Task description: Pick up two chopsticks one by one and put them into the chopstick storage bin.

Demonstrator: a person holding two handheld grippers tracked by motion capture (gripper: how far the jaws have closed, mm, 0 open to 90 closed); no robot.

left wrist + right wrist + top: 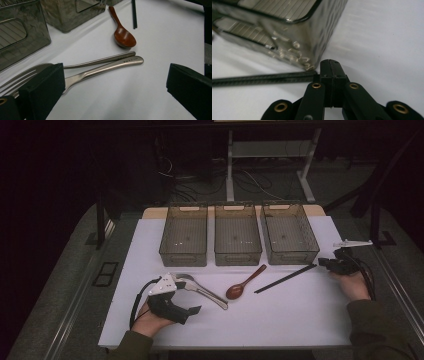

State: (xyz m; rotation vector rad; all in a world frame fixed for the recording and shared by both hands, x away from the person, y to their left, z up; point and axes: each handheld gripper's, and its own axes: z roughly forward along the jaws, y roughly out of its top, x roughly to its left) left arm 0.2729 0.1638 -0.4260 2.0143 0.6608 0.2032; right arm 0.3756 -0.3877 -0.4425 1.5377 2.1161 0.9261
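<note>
My left gripper (190, 296) stands open at the table's front left; in the left gripper view (115, 82) its left jaw covers part of a metal fork (22, 76). A second metal utensil (112, 65) lies against the fork, and both handles (207, 294) point right. A brown wooden spoon (243, 284) (124, 38) lies mid-table. A black chopstick (285, 278) (262, 78) runs slantwise to the right. My right gripper (324, 262) (332, 68) is shut, and the chopstick's end reaches the side of its left jaw; whether they touch, I cannot tell.
Three translucent grey bins (183, 236) (237, 235) (290, 235) stand in a row at the back of the white table (280, 320). The right bin's corner (294, 37) is close in front of my right gripper. Dark floor and desk legs lie beyond.
</note>
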